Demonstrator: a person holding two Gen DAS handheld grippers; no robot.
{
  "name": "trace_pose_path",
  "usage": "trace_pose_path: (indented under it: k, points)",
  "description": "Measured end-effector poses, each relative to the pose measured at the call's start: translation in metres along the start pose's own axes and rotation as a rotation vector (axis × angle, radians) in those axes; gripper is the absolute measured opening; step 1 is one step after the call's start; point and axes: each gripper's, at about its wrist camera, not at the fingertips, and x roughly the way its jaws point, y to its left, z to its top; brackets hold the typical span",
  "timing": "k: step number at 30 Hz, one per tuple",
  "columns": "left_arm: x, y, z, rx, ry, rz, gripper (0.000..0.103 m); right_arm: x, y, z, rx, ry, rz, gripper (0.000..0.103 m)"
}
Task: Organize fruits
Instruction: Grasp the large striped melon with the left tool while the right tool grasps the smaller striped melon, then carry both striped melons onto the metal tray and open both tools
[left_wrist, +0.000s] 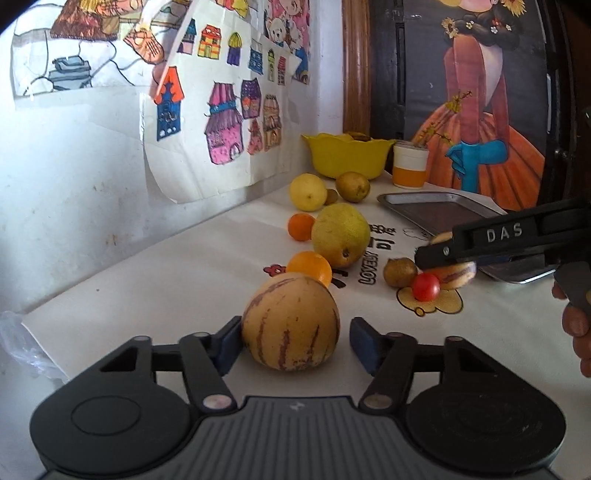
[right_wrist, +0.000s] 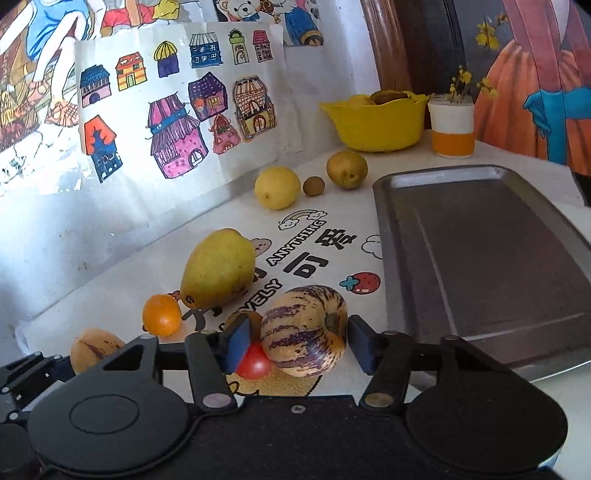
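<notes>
The white printed surface (right_wrist: 110, 295) carries everything. A steel tray (right_wrist: 480, 258) lies at 3 o'clock in the right wrist view, with a yellow bowl (right_wrist: 373, 122) at 12 o'clock beyond it. A green-yellow pear (right_wrist: 218, 269) rests near the middle. The left tool (left_wrist: 295, 341) is spread wide around a pale striped melon (left_wrist: 291, 325); its left pad touches the fruit, the right pad stands apart. The right tool (right_wrist: 299, 343) is likewise wide open around a purple-striped melon (right_wrist: 306, 330), gripping nothing. A small orange (right_wrist: 162, 314) sits at 9 o'clock of that melon, and a cherry tomato (right_wrist: 255, 363) touches it at 7 o'clock.
</notes>
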Motion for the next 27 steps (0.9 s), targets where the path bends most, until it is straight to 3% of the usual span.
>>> trace_pose_path:
  k: [2, 10, 19, 27]
  points:
    - [0.001, 0.001, 0.001, -0.006, 0.002, 0.011, 0.058, 0.000, -0.001, 0.000, 0.006, -0.006, -0.005, 0.052]
    - [0.004, -0.003, 0.005, -0.005, 0.021, 0.024, 0.058, -0.003, -0.010, 0.000, 0.039, -0.013, 0.042, 0.051]
    - [0.005, -0.014, 0.020, -0.019, 0.039, 0.009, 0.058, -0.038, -0.038, 0.007, 0.118, -0.082, 0.118, 0.051]
    - [0.022, -0.034, 0.066, -0.029, 0.029, -0.085, 0.058, -0.062, -0.083, 0.048, 0.119, -0.140, 0.082, 0.051]
